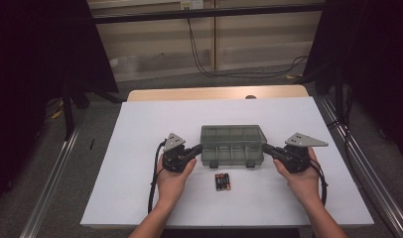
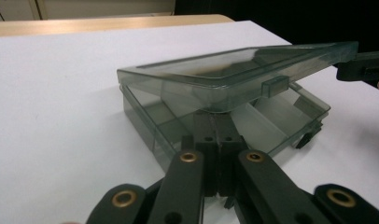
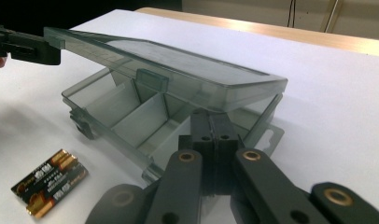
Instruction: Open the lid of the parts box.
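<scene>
From above, your box sits mid-desk between both tongs, left tongs and right tongs at its ends, batteries just in front. Left gripper view: tongs pinched together under the raised lid. Right gripper view: same deal, pressed closed under the lid's other end.

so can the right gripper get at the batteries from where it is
Probably yes, once it lets go. The batteries lie bare on the table in front of the box, nothing between. But the right gripper is shut under the half-raised lid, so leaving would shift the lid's load onto the left gripper.
</scene>
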The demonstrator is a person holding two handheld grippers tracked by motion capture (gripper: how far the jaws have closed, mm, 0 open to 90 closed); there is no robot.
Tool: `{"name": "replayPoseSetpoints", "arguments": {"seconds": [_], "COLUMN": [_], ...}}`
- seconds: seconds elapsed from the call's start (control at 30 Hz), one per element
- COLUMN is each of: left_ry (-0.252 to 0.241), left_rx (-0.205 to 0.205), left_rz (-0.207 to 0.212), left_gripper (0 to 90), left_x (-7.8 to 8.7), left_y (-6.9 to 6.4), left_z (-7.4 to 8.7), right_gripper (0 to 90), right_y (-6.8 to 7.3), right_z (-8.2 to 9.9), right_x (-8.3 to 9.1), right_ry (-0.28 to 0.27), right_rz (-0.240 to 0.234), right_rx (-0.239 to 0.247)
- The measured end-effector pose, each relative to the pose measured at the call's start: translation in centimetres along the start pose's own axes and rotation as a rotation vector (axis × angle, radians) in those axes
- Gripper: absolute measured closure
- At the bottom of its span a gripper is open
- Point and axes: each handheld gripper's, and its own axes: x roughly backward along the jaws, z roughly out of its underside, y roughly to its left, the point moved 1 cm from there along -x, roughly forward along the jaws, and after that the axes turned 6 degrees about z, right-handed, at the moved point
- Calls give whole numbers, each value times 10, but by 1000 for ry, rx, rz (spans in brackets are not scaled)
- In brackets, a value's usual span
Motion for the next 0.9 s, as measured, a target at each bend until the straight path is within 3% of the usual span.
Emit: {"name": "replayPoseSetpoints", "arguments": {"seconds": [0.03, 0.27, 0.7, 0.9], "left_ry": [10, -31, -96, -118], "left_rx": [-17, -29, -16, -38], "left_rz": [-2, -12, -42, -49], "left_gripper": [900, 900, 900, 900], "left_x": [0, -3, -10, -15], "left_y": [1, -2, 1, -3], "left_z": [-1, -10, -22, -29], "right_gripper": [900, 900, 900, 900], "right_y": [0, 2, 8, 7], "right_z": [-2, -13, -31, -35], "right_x": [-1, -3, -15, -16], "right_ry": [-1, -19, -55, -68], "right_rz": [-2, 1, 10, 23], "right_rx": [-2, -12, -2, -19]}}
